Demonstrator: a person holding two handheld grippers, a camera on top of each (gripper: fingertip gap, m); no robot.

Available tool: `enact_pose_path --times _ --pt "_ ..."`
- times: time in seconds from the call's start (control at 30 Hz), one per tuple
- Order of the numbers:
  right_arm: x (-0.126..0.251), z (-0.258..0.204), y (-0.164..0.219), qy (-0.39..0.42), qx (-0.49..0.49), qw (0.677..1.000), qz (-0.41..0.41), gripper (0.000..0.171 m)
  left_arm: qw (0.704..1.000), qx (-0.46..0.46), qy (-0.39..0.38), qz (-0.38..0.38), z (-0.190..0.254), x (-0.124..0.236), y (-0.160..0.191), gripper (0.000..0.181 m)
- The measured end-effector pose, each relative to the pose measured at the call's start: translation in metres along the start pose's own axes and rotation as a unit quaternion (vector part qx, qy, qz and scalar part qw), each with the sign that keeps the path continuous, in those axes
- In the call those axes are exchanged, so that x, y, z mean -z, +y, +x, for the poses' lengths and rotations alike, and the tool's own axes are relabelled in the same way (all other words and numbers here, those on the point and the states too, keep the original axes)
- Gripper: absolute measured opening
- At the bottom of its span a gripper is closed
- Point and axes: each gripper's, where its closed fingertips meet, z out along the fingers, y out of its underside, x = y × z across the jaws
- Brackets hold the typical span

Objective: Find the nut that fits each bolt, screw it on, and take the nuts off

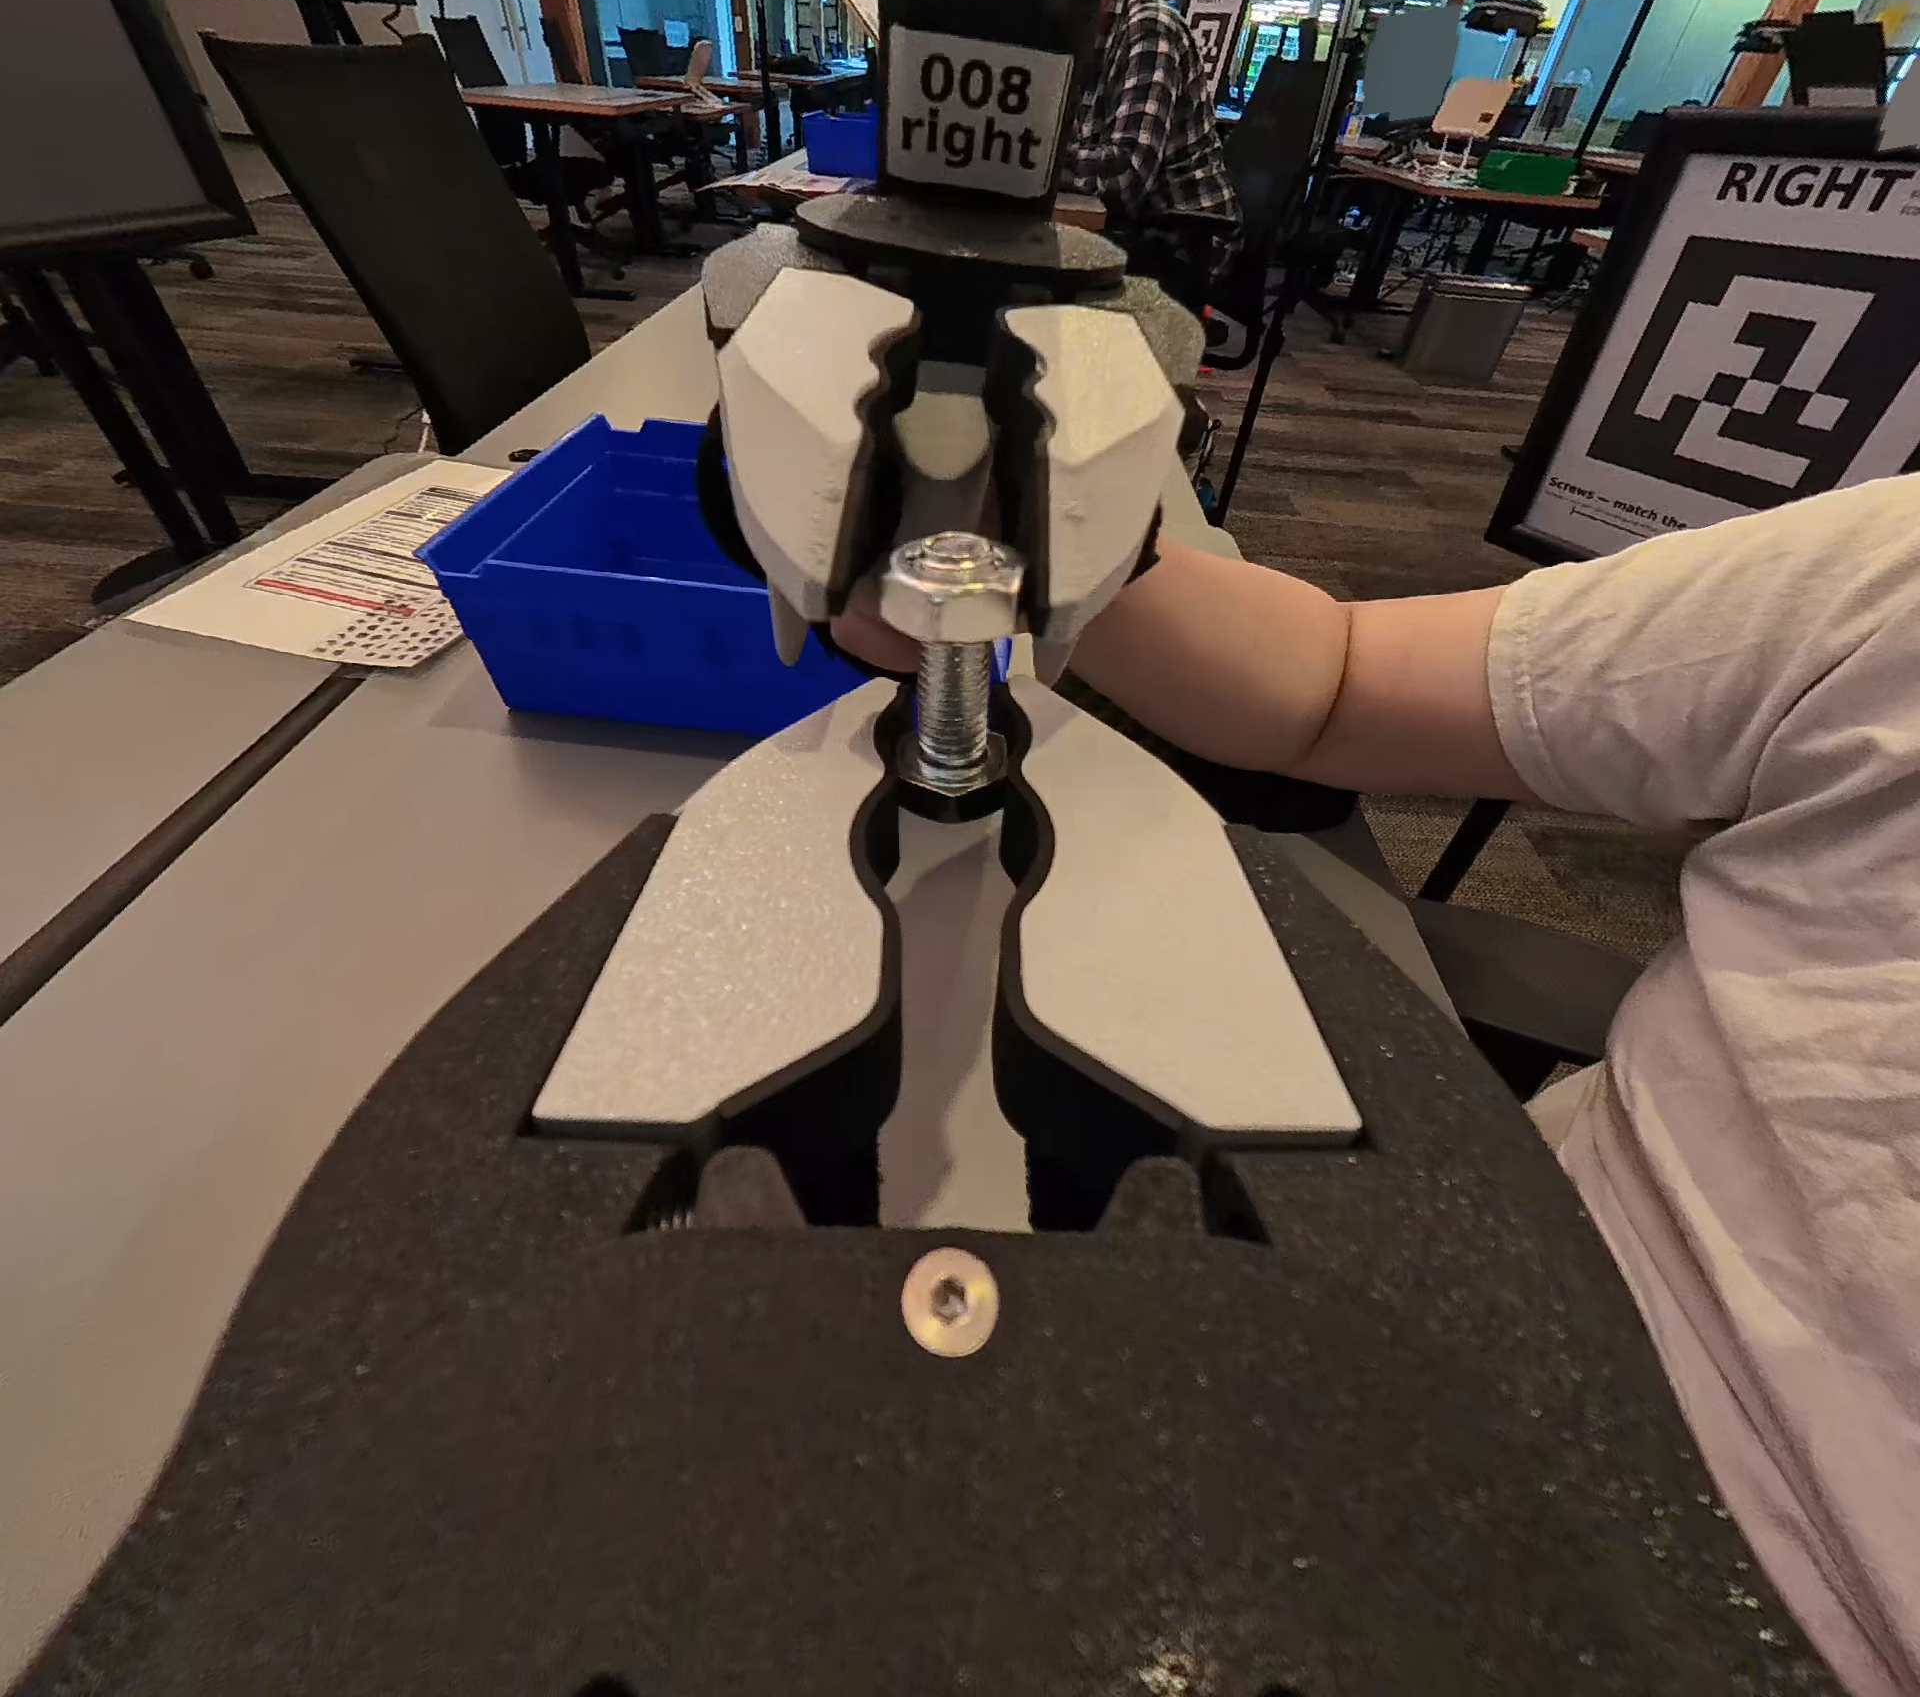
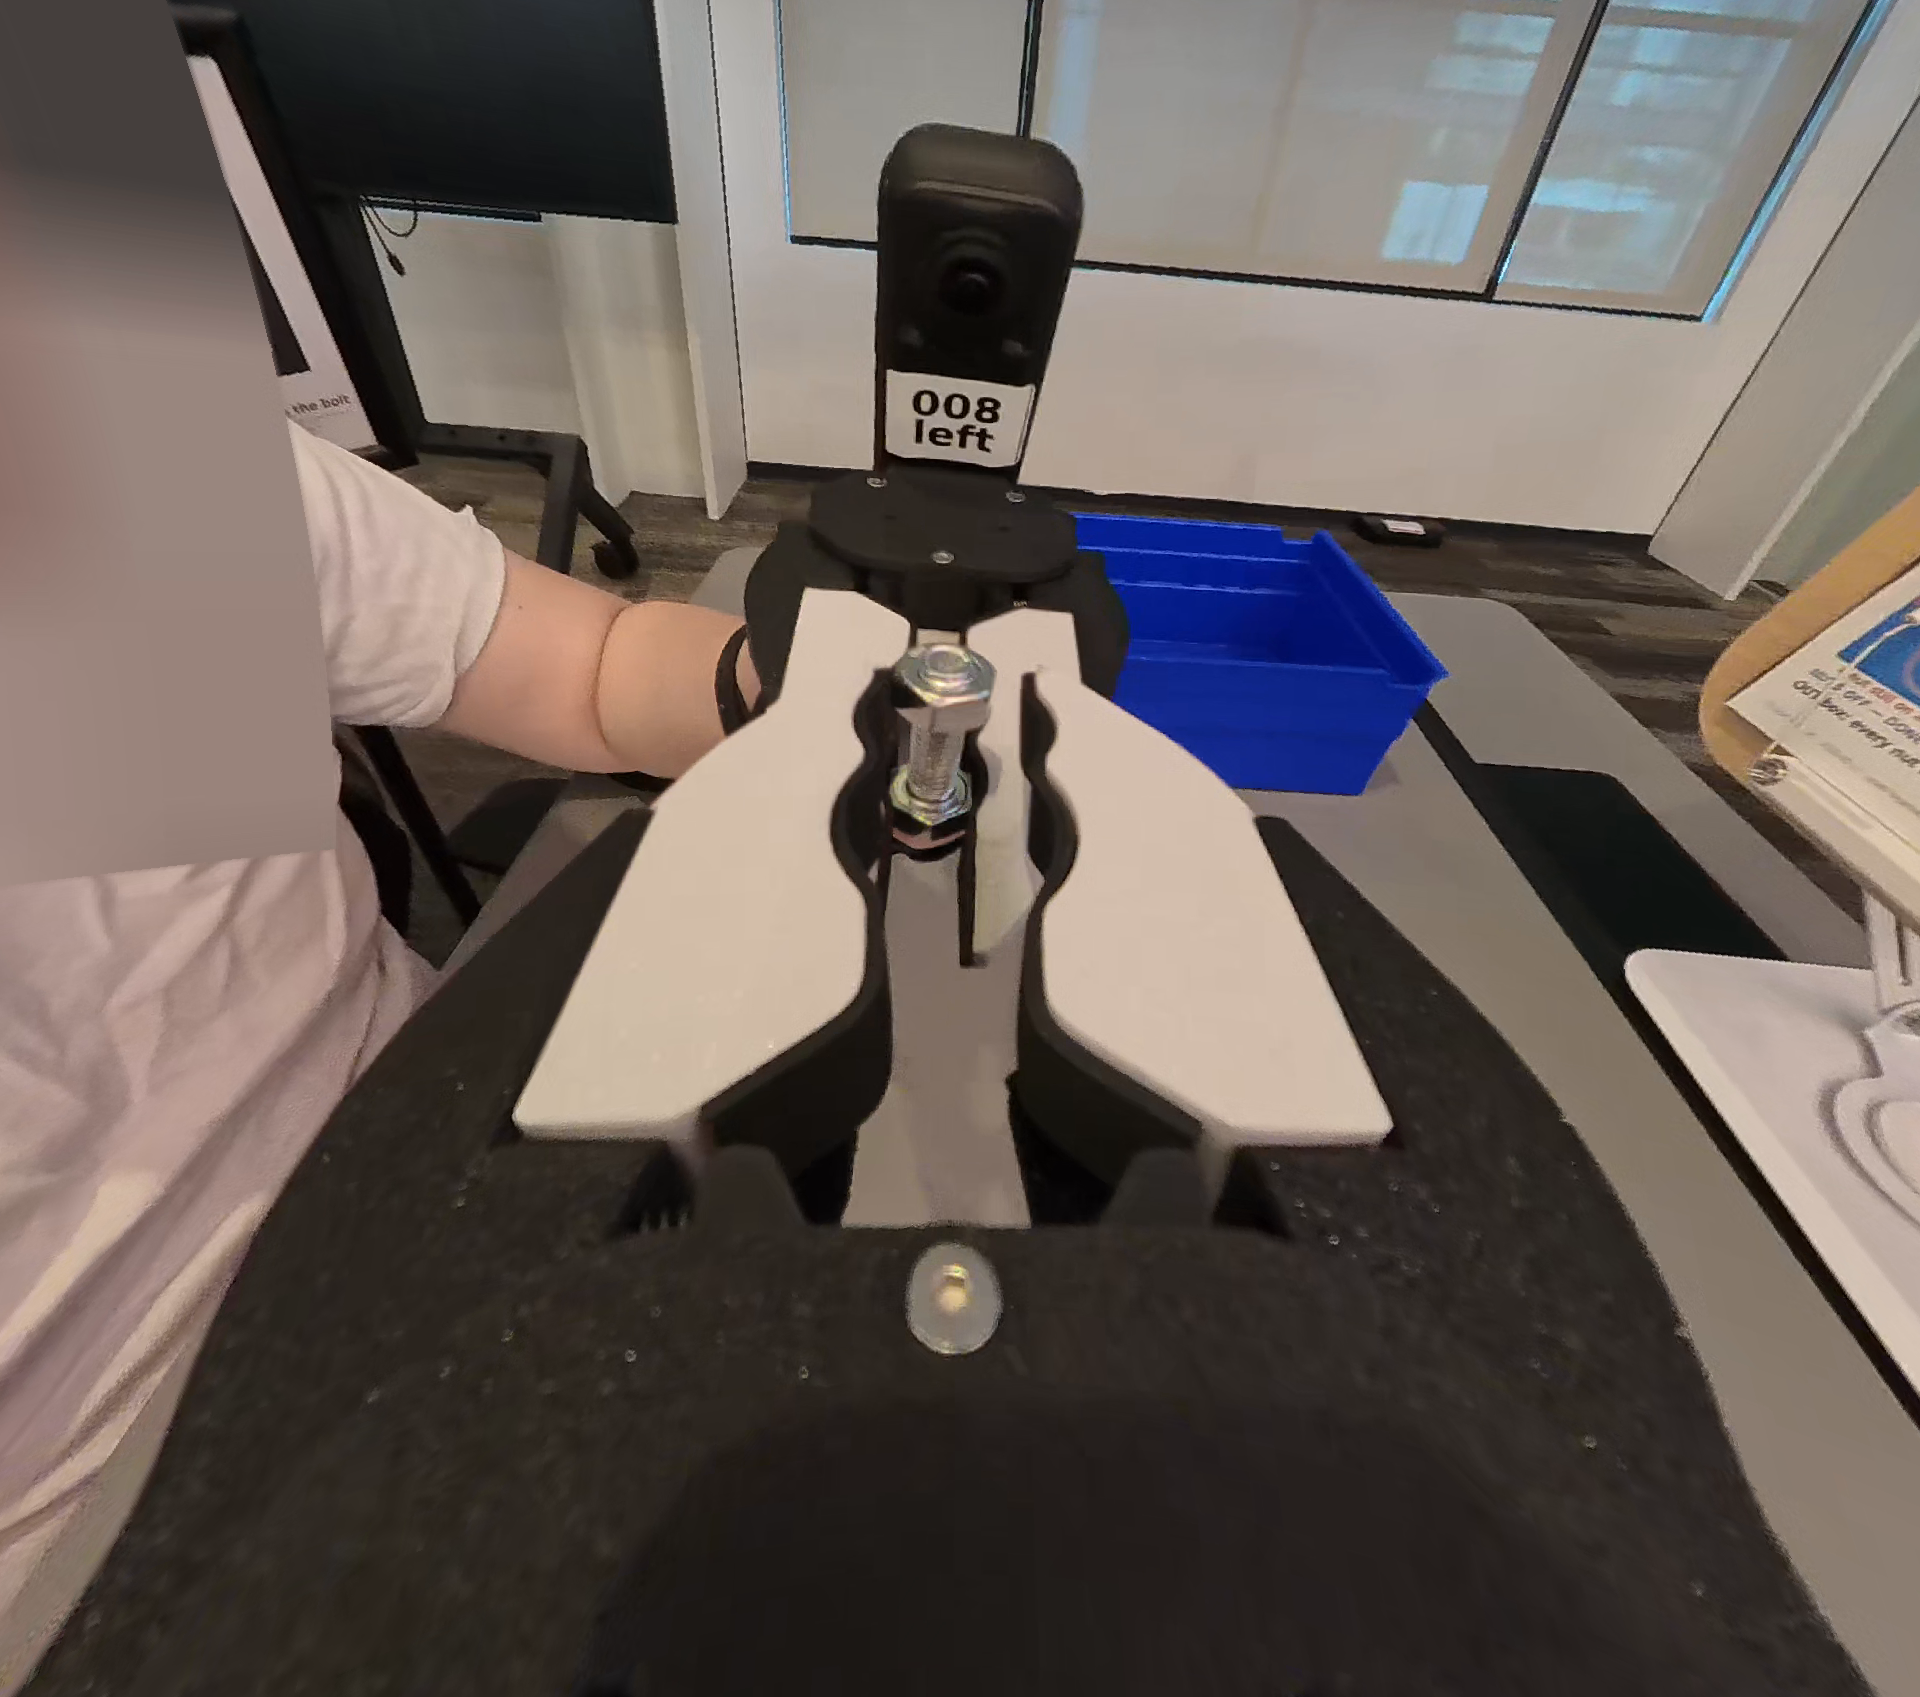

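Bolt (image 1: 951, 691) spanning both grippers lengthwise, left gripper (image 1: 948, 774) gripping head, right gripper (image 2: 930, 816) gripping nut (image 1: 951, 598)

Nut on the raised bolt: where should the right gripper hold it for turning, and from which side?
Across two opposite flats of the hex nut, coming in end-on along the bolt from its free tip. The left gripper holds the other end, so only that end is open.

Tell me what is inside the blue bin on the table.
The blue bin shows only bare blue walls and floor where visible. In both views a claw or the bin's front wall hides part of the inside, so small nuts there cannot be excluded.
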Motion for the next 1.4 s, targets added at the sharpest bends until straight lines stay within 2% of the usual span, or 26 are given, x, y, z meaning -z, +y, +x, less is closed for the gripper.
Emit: enact_pose_path --times 0.07,0.13,0.23,0.4,0.57,0.6,0.63,0.77,0.87,1.03,1.1,1.13,1.27,1.4 --pt "0.007 0.006 -0.001 0.000 -0.013 1.000 0.007 0.024 1.000 0.004 -0.003 0.006 -0.002 0.002 -0.002 0.014" --pt "0.016 0.021 -0.002 0.026 -0.034 0.999 0.024 0.017 1.000 0.008 0.002 0.012 -0.001 0.004 -0.005 0.014" --pt "0.019 0.016 -0.008 -0.006 -0.059 0.997 0.047 0.019 1.000 0.002 -0.001 0.008 -0.002 0.004 -0.004 0.014" --pt "0.000 -0.003 -0.003 -0.009 -0.007 1.000 0.006 0.023 1.000 0.004 0.005 0.002 0.000 0.001 0.000 0.014" --pt "0.009 0.010 0.000 0.007 -0.020 1.000 0.008 0.027 1.000 0.006 -0.002 0.005 -0.002 0.002 -0.002 0.014" --pt "0.013 0.020 0.003 0.025 -0.030 0.999 0.007 0.020 1.000 0.009 0.003 0.008 -0.001 0.002 -0.002 0.014" --pt "0.017 0.026 0.004 0.038 -0.031 0.999 0.007 0.021 1.000 0.011 0.006 0.009 -0.001 0.002 -0.002 0.014" --pt "0.015 0.009 -0.008 -0.008 -0.034 0.999 0.036 0.023 1.000 0.003 0.004 0.000 0.000 0.000 0.001 0.014" --pt "0.007 -0.004 -0.009 -0.022 -0.021 0.999 0.026 0.025 1.000 0.006 0.007 0.001 0.001 0.000 0.001 0.014" --pt "0.009 0.005 -0.002 -0.006 -0.021 1.000 0.010 0.027 1.000 0.004 0.000 0.002 0.000 0.000 0.000 0.014" --pt "0.017 0.022 0.000 0.029 -0.035 0.999 0.016 0.019 1.000 0.011 0.006 0.009 0.000 0.002 -0.003 0.013" --pt "0.020 0.027 0.001 0.037 -0.040 0.998 0.019 0.020 1.000 0.012 0.008 0.010 0.000 0.003 -0.003 0.014" --pt "0.019 0.012 -0.012 -0.001 -0.047 0.998 0.045 0.022 1.000 0.005 0.006 0.002 0.001 0.001 -0.001 0.014" --pt "0.005 -0.005 -0.008 -0.010 -0.012 1.000 0.013 0.026 1.000 0.005 0.009 0.000 0.002 -0.001 0.000 0.014"
